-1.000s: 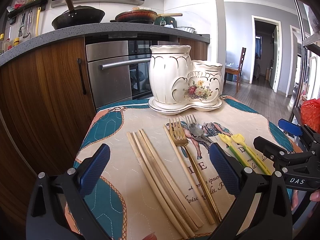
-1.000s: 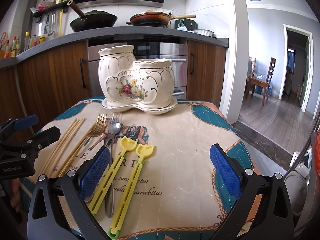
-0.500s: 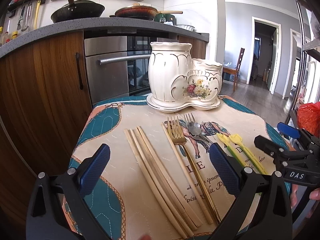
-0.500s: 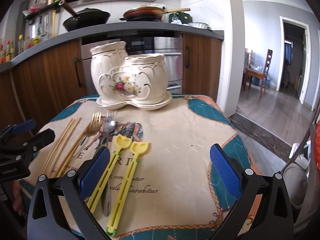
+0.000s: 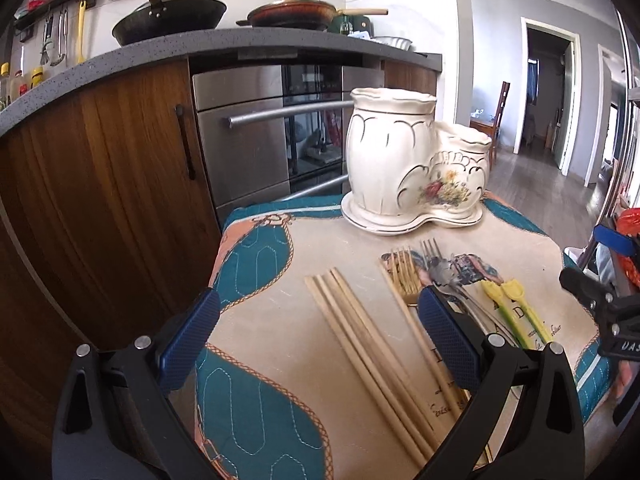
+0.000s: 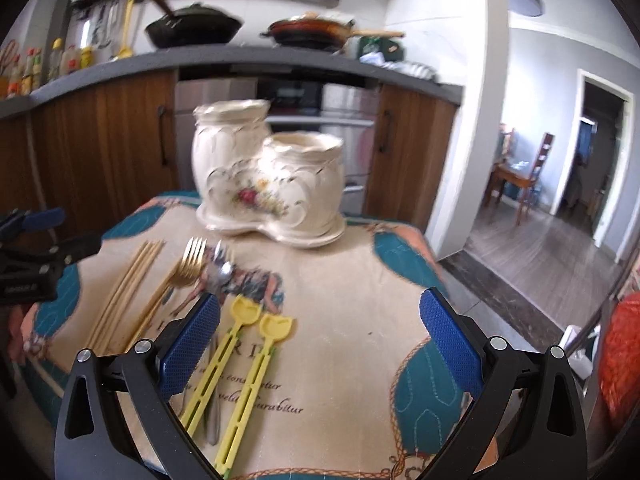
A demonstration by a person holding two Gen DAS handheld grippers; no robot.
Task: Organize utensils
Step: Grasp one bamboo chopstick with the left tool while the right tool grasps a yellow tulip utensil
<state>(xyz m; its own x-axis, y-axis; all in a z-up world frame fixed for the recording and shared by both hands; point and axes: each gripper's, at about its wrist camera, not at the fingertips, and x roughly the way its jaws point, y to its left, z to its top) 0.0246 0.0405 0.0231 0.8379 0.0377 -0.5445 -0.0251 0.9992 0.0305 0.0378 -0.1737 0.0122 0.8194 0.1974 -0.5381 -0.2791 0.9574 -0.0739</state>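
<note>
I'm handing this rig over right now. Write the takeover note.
Left tool: open, empty, above the chopsticks.
Right tool: open, empty, above the cloth right of the yellow utensils.
On the table, left to right: chopsticks, gold fork, silver fork, yellow utensils.
Ceramic holder stands at the far edge; nothing shows above its rims.
Done: nothing.
Left: every utensil.

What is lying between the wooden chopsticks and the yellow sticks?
Two forks: a gold fork next to the chopsticks, then a silver fork beside the yellow utensils. The right wrist view shows it best.
</note>
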